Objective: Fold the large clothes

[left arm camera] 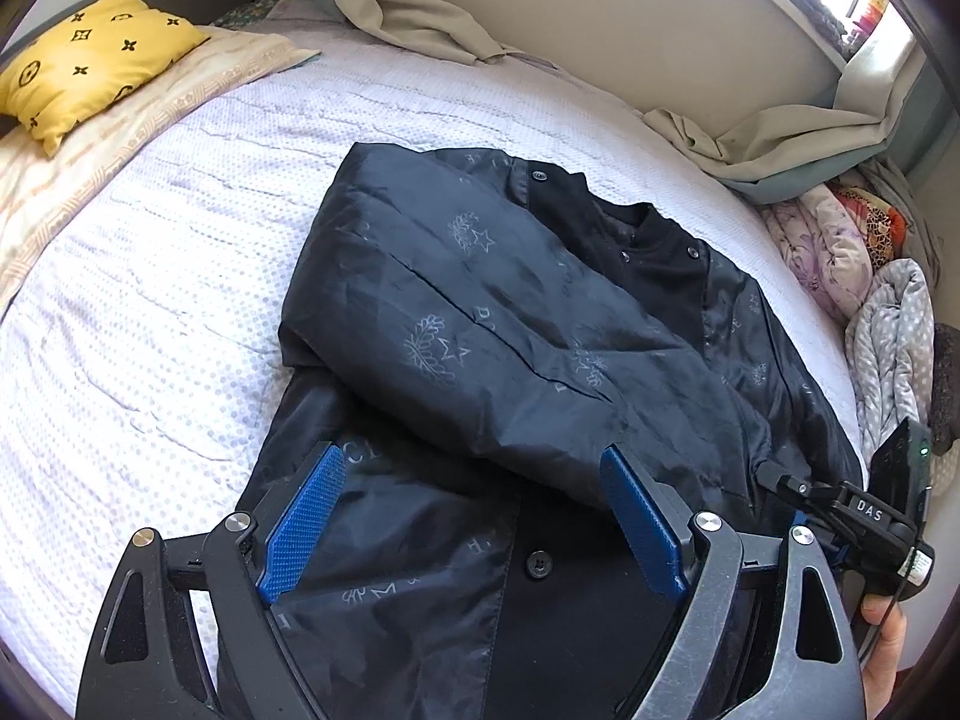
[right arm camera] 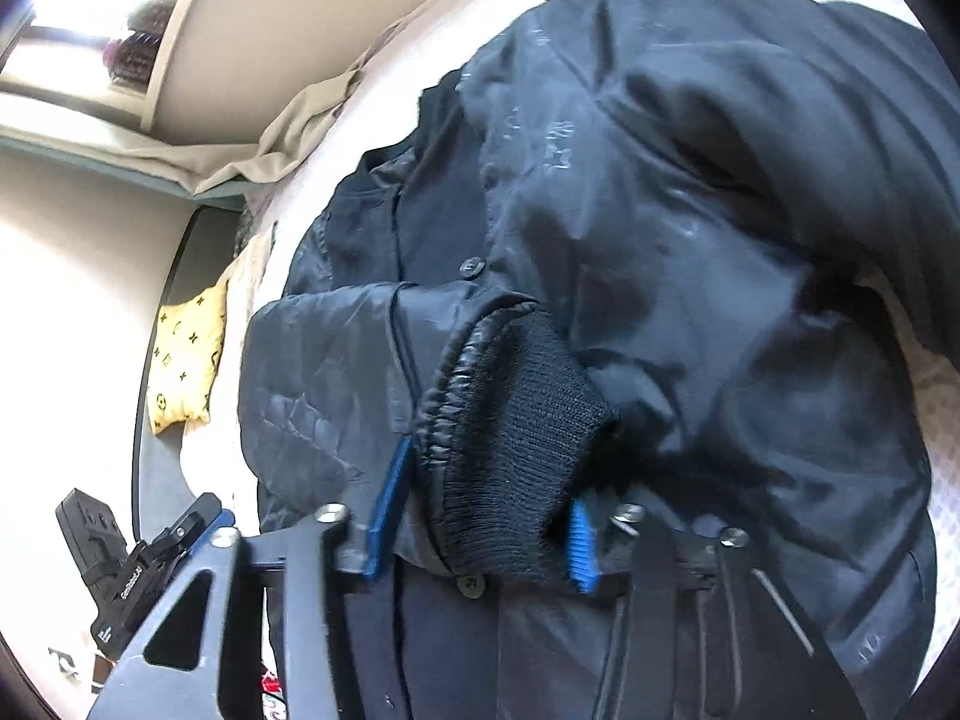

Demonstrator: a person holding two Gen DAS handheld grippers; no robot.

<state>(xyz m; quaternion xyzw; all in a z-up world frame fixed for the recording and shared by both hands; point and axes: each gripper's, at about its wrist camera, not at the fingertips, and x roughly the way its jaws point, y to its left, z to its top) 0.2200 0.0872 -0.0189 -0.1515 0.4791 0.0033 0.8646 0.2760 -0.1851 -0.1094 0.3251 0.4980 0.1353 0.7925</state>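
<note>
From the left wrist, a dark, slick-looking jacket [left arm camera: 510, 324] lies partly folded in the middle of the white-quilted bed [left arm camera: 150, 312], a yellow pillow [left arm camera: 90, 60] at the far left corner, while the left tongs [left arm camera: 474, 522] hang released above its near hem. From the right wrist, the right tongs [right arm camera: 486, 516] are clenched on the black ribbed cuff [right arm camera: 516, 438] of a sleeve. The fabric seems soft, light and slippery, so the knitted cuff and hem likely give the surest hold.

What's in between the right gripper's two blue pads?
The jacket's black knit cuff sits between the right gripper's blue pads, bunched up and squeezed. The right wrist view shows it.
</note>
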